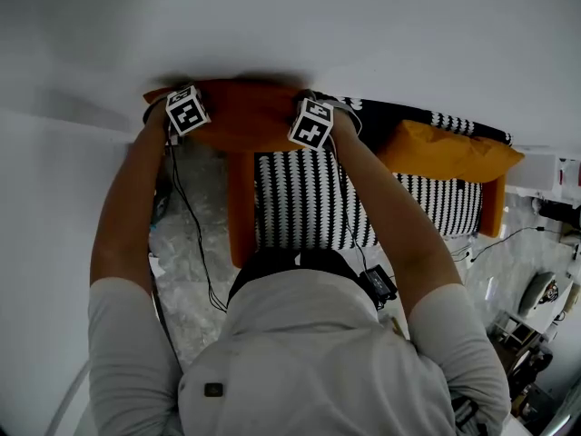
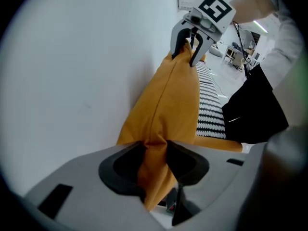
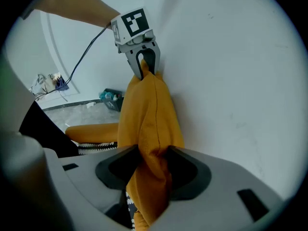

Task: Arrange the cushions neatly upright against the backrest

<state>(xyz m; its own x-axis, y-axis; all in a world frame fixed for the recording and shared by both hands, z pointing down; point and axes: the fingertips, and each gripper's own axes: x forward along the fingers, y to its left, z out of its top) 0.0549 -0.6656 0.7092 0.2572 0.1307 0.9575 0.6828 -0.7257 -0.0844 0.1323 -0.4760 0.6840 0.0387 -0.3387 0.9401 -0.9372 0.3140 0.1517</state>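
While your L gripper (image 2: 153,163) and R gripper (image 3: 153,170) clamp cushion (image 2: 168,90) corners at 12, you're seating it; nxt square upright, release.

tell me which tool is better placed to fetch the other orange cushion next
Right, probably. The left tool and right tool each pinch a top corner of the same orange cushion at the wall, but the second cushion lies on the sofa beyond the right tool, farther from the left.

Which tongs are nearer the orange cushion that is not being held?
Right. The right tongs grip the held cushion at the end toward the free orange cushion; the left tongs grip its far end.
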